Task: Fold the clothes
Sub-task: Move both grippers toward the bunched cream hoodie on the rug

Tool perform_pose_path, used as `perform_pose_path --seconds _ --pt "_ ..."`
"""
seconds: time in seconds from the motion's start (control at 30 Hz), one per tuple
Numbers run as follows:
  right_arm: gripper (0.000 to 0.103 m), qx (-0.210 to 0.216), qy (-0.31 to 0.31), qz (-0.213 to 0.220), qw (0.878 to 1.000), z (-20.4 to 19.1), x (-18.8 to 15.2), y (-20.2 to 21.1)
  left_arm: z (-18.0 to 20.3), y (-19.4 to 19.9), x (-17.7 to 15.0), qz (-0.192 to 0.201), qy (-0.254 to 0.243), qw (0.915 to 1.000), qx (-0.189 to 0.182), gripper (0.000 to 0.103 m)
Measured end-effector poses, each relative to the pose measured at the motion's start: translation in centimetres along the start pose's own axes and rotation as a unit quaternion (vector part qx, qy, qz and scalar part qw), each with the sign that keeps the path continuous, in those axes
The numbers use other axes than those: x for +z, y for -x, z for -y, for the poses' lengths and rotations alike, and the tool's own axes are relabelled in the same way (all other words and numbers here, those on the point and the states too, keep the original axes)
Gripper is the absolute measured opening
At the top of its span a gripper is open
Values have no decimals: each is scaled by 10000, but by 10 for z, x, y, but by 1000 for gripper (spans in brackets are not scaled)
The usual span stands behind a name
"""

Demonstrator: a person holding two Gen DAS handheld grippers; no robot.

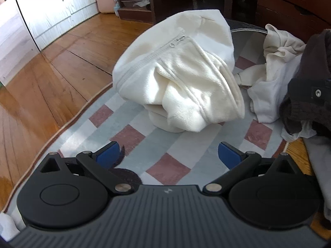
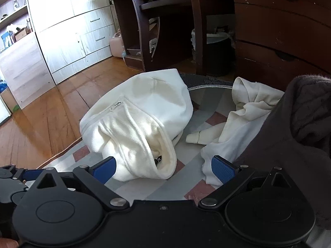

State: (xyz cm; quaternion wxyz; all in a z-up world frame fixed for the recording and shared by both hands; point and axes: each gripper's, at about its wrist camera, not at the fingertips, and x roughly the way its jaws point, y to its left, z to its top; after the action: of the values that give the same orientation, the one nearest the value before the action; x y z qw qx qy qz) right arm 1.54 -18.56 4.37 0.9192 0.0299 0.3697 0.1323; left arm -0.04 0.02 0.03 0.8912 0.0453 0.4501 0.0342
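A cream fleece garment [image 1: 178, 72] with a zip lies bunched on the checked rug [image 1: 132, 144], its collar end facing me. My left gripper [image 1: 168, 155] hovers open just short of it, blue pads wide apart and holding nothing. In the right wrist view the same cream garment [image 2: 136, 128] lies close ahead. My right gripper [image 2: 163, 168] is open, its left pad beside the garment's near edge and its right pad by a white garment [image 2: 209, 155]. A dark brown garment [image 2: 293, 128] is heaped at the right.
A crumpled off-white cloth [image 1: 279, 45] and the white garment [image 1: 266, 95] lie right of the fleece. Wooden floor [image 1: 51, 78] runs along the rug's left edge. Dark wooden furniture [image 2: 269, 31], white cabinets [image 2: 68, 33] and a pink container [image 1: 106, 1] stand behind.
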Motion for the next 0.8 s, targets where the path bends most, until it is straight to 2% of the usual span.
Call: perform_pose_path --seconds 0.1,0.23,0.4,0.8 --pt "100 23 -28 6 10000 2 1 0 0 3 -2 83 73 9999 -13 103" --pt "100 55 -64 14 10000 4 2 -1 -4 2 2 -41 232 9992 -320 103" --pt "100 49 -114 30 9999 6 0 0 -9 2 -1 -15 277 9987 -416 103" --pt "100 40 -122 5 9999 6 -4 -1 -10 0 -3 -50 306 9988 -391 103"
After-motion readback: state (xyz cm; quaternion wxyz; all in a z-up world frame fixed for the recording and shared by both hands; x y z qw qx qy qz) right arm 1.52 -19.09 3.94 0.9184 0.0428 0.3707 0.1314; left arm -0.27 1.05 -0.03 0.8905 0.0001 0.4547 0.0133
